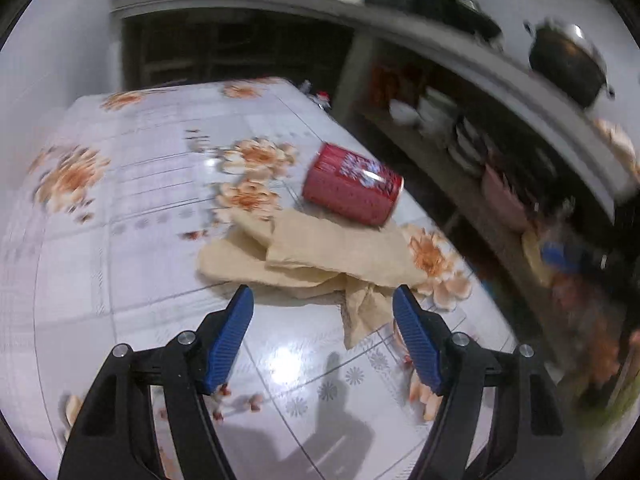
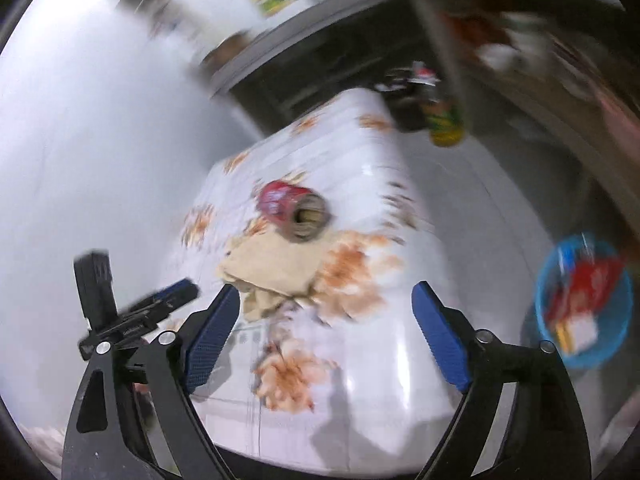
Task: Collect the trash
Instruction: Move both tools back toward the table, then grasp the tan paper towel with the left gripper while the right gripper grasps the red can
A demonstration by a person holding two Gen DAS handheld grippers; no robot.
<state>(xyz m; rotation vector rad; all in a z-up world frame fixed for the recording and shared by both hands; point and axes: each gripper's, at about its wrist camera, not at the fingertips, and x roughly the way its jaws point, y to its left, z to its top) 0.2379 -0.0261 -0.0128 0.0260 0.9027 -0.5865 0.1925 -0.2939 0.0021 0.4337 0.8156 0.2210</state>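
While the red can [image 1: 352,184] lies on its side near the counter's [image 1: 140,240] right edge, touching the crumpled brown paper [image 1: 320,256] just beside it, bare flowered cloth stretches wide to the left. The left gripper [image 1: 323,300] hovers over the paper's near corner, fingers wide with nothing pressed between them. From the right wrist, the right gripper [image 2: 326,296] hangs spread and empty above the counter's near end; only this view shows the blue basket [image 2: 544,304] on the floor to the right, holding red and white scraps.
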